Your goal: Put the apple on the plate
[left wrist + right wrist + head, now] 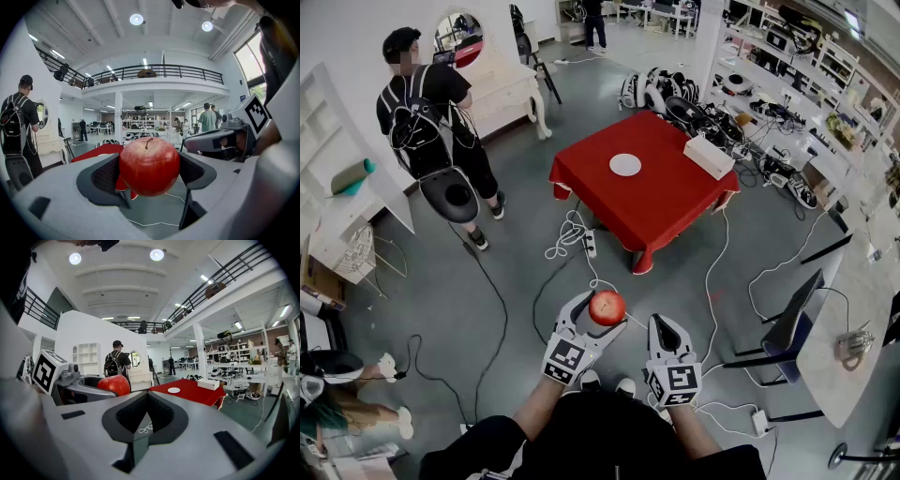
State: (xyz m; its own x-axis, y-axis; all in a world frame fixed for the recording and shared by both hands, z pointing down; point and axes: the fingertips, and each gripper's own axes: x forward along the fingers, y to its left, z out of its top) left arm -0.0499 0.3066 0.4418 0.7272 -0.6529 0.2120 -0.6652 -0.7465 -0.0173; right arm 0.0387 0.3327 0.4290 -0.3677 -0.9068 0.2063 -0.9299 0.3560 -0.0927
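A red apple sits between the black pads of my left gripper, which is shut on it; its stem points up. I hold it in the air over the grey floor, well short of the table. The white plate lies bare on the red-clothed table some way ahead. My right gripper is beside the left one, its pads together with nothing between them. In the right gripper view the apple shows to the left.
A white box rests on the table's right end. White cables trail over the floor between me and the table. A person with a backpack stands at the left. A desk and chair are at the right.
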